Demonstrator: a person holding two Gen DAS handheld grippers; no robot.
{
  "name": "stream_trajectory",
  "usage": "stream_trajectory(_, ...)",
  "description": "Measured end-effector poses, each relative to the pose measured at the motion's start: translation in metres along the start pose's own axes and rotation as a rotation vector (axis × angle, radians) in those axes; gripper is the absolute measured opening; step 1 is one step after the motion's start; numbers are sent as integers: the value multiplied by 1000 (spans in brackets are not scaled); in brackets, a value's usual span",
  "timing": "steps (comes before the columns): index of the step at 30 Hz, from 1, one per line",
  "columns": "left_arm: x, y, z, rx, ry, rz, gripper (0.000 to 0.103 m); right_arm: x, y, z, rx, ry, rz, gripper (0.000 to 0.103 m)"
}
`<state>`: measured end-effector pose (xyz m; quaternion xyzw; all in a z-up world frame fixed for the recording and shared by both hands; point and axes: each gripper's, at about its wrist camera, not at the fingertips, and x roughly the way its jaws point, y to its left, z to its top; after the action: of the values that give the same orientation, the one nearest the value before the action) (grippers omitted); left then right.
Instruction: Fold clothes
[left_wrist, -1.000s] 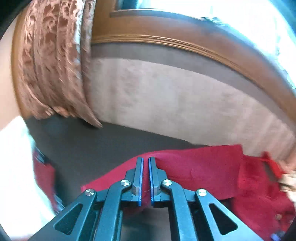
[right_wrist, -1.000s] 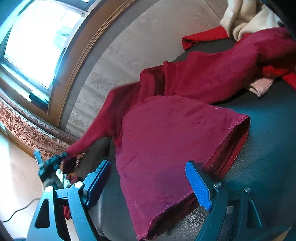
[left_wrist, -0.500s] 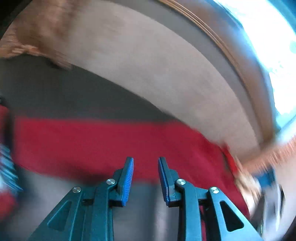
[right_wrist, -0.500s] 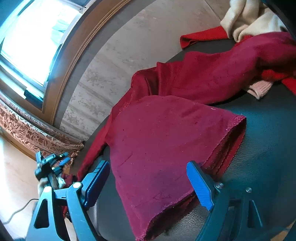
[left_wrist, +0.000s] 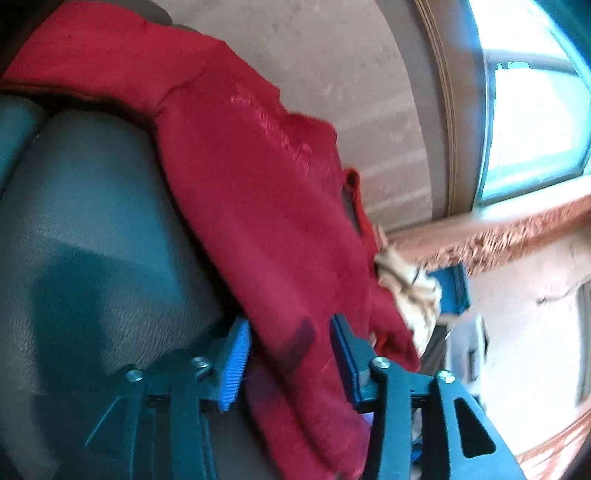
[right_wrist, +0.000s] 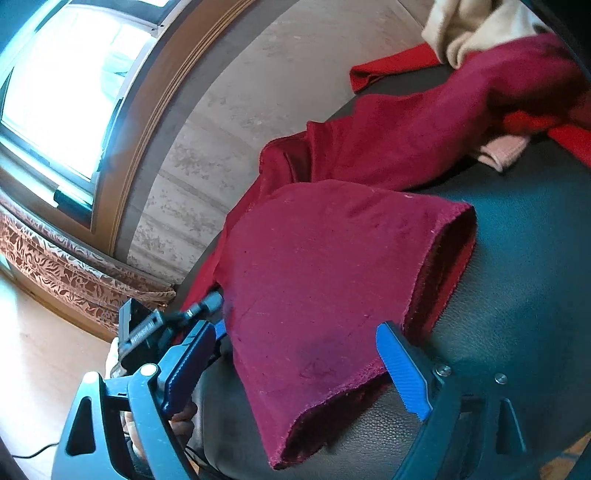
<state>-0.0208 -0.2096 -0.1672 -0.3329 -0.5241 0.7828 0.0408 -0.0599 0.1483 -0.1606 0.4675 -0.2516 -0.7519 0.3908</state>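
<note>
My left gripper (left_wrist: 290, 354) is opening its blue-padded jaws; a fold of the dark red knit garment (left_wrist: 258, 192) lies between them, but the pads are not pressing on it. My right gripper (right_wrist: 299, 365) is also spreading wide, its jaws astride the garment's (right_wrist: 325, 266) hemmed end without gripping. The garment lies draped over the dark leather seat cushion (right_wrist: 517, 295), running back to a pile with a cream cloth (right_wrist: 469, 26). Behind is a window (right_wrist: 62, 92).

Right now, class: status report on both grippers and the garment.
Left gripper opening, red garment between its fingers. Right gripper open, opening wider over hem. Cream cloth overlaps far end.
</note>
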Motion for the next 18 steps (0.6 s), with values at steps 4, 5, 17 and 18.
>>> stream_trajectory(4,6,-22,10,84,-14,65,27,1,-4,-1,5,-6,10,90)
stream_trajectory(5,4,-29,10,119,-15,77,15,1,-4,-1,2,-9,10,90)
stream_trajectory(17,-159,-8,55,59,-197,-17,5,-27,-10,1,55,-38,30,94)
stream_trajectory(18,-171,4,58,34,-207,26,5,-26,-10,-1,57,-30,28,94)
